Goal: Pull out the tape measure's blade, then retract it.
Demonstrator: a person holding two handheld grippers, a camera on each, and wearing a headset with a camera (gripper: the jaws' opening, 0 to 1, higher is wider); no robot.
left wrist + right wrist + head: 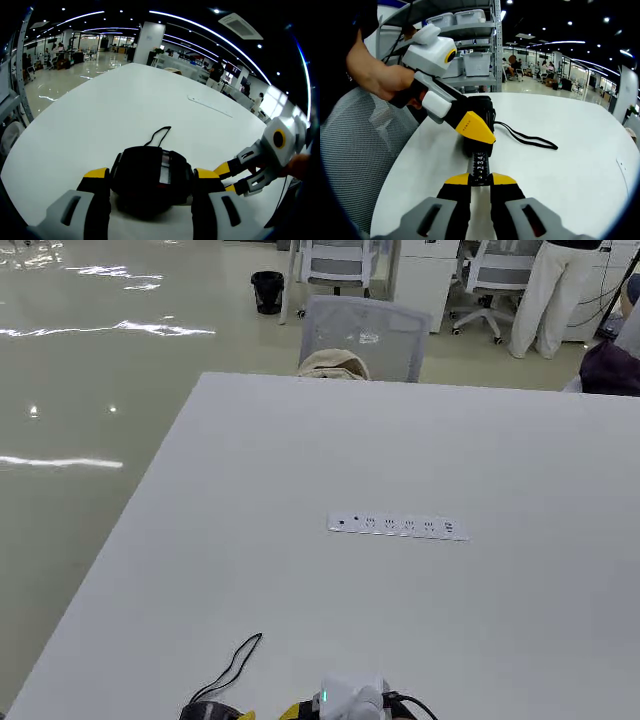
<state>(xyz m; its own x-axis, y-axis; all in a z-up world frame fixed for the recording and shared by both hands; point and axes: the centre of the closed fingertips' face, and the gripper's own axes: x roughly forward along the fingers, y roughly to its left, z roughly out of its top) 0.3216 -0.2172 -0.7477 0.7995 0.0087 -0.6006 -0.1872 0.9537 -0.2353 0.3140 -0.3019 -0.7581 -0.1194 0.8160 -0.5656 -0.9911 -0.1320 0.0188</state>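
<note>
A black tape measure point(145, 186) sits on the white table point(125, 105) near its front edge, and my left gripper point(151, 174) is shut on its body, yellow-tipped jaws on either side. Its black wrist strap point(159, 134) trails away across the table. A short length of the blade point(479, 164), with printed numbers, reaches out from the tape measure point(481, 106), and my right gripper point(480, 178) is shut on it. My left gripper point(477, 121) comes in from the left there. In the head view the tape measure point(205, 710) and strap point(235, 665) lie at the bottom edge.
A white power strip point(398, 526) is set into the middle of the table. A grey mesh chair point(365, 335) stands at the far edge, and a person point(550, 290) stands beyond it. Metal shelves point(470, 50) with bins stand behind me.
</note>
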